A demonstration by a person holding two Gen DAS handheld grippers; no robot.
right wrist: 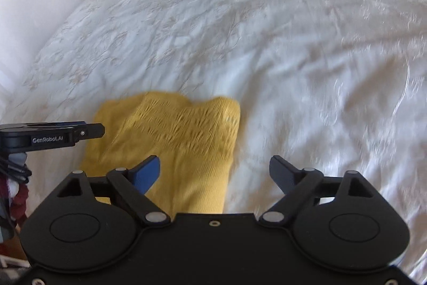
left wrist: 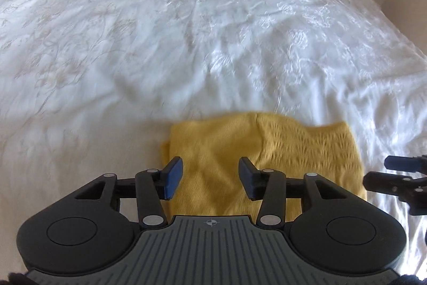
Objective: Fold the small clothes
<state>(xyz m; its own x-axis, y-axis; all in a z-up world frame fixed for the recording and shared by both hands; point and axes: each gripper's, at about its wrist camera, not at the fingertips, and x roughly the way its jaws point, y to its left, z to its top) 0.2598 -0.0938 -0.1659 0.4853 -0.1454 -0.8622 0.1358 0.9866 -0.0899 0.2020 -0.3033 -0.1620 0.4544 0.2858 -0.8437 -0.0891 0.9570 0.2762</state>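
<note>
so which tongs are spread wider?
The right tongs: wide gap, garment under one pad only. Left tongs stand narrower, fully over it.

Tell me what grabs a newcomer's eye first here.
The yellow garment stands out, lying folded on the white bedspread at its near edge. Both grippers hang just above it with nothing between their fingers: the left gripper over its left half, the right gripper wider open at its right edge.

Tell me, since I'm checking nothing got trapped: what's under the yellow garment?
The yellow garment lies flat on the white bedspread. Whatever is beneath or between its layers is covered.
</note>
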